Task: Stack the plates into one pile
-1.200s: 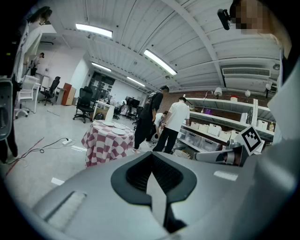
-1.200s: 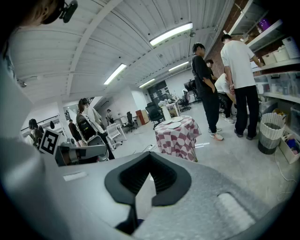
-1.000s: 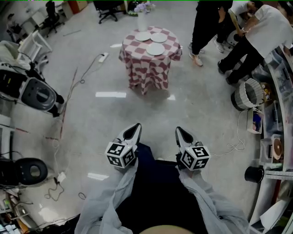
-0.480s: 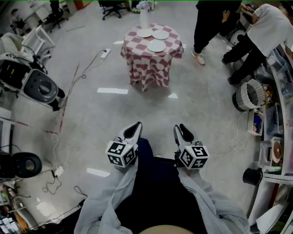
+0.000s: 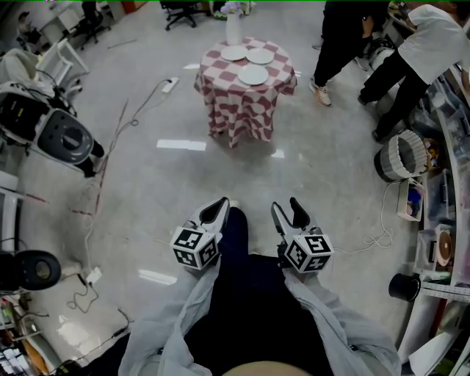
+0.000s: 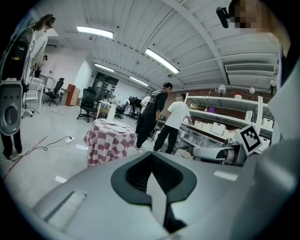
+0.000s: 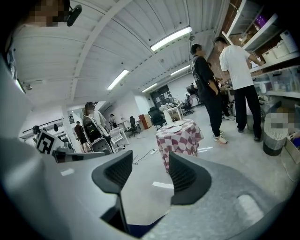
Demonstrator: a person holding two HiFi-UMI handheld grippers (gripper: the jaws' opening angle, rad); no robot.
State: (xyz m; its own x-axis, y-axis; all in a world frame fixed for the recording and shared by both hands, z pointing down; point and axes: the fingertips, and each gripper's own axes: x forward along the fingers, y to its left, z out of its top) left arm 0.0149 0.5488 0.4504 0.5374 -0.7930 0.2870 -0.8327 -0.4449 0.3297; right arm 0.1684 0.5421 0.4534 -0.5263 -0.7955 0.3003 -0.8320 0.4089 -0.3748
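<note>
Nearest me, the left claw (image 5: 220,205) is held out low with its jaws pressed together and nothing in them. Beside it, the right claw (image 5: 285,207) has just been opening, and its jaws stand apart with only floor between them. Well beyond, three plates (image 5: 253,75) lie unstacked on the checked-cloth worktop (image 5: 239,110), with a white vase (image 5: 233,29) behind them.

White plates (image 5: 253,75); red-and-white checked tablecloth (image 5: 239,114); white vase (image 5: 233,31); pale grey floor (image 5: 323,183); black chair (image 5: 176,9).
</note>
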